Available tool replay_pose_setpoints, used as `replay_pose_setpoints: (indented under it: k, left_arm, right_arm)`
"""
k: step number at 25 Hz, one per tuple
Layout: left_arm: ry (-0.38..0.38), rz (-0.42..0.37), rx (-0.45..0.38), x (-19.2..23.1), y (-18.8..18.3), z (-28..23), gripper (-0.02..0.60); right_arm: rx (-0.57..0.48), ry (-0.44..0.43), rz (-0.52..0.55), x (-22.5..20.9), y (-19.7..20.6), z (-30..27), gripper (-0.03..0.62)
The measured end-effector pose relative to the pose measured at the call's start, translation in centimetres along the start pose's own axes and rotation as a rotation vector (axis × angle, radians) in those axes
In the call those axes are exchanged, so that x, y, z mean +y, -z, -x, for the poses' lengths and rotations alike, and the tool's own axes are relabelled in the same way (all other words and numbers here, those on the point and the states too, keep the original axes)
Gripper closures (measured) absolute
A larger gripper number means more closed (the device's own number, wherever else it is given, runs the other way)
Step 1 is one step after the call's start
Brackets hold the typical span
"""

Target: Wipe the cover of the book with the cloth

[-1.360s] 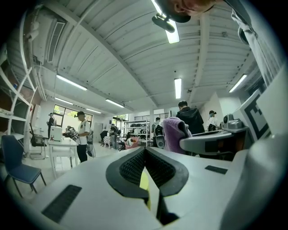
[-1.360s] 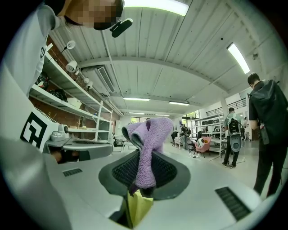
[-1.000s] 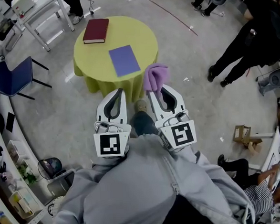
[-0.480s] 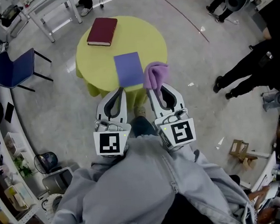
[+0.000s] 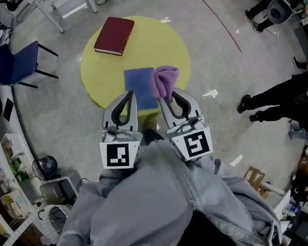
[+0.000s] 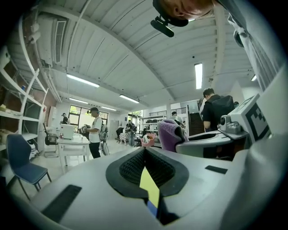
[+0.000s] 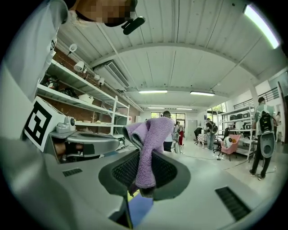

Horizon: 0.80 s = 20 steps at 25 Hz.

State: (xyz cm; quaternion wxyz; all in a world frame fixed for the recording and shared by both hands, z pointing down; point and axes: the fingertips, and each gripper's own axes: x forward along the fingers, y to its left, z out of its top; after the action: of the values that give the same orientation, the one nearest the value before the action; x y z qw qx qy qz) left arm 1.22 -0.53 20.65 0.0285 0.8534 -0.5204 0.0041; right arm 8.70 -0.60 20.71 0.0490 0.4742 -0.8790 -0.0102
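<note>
Purple terry cloth (image 5: 165,81) ready; wiping not begun.
Right tongs (image 5: 169,94) clamp it near flat blue book (image 5: 139,86) on round yellow table (image 5: 164,40); left tongs (image 5: 130,94) closed, empty. Advise pressing cloth flat on cover.

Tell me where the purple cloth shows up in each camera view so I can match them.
Head view: cloth at centre, sticking out of the right gripper, beside the blue book.
Left gripper view: right of centre, beyond the left fingers.
Right gripper view: dead centre, pinched between the right fingers.
Shared landmark: the blue book, a sliver below the fingers in both gripper views.
</note>
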Motion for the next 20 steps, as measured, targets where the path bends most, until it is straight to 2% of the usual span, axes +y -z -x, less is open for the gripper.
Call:
replay_pose_setpoints:
  k: [5,12,20]
  left_arm:
    - [-0.023,-0.015,-0.002,0.3,0.1,-4.0,0.565]
    - [-0.054,-0.012,0.013,2.0,1.0,-5.3,0.565]
    - [-0.011,-0.022,0.039,4.1,0.5,-5.9,0.565]
  right_arm:
    - [0.000,-0.059,-0.018,-2.7,0.8,-2.9,0.510]
    - [0.010,-0.096,-0.025,-3.4,1.7,-5.5,0.508]
    - [0.032,-0.086,-0.029,-3.0,1.2,-7.8,0.508]
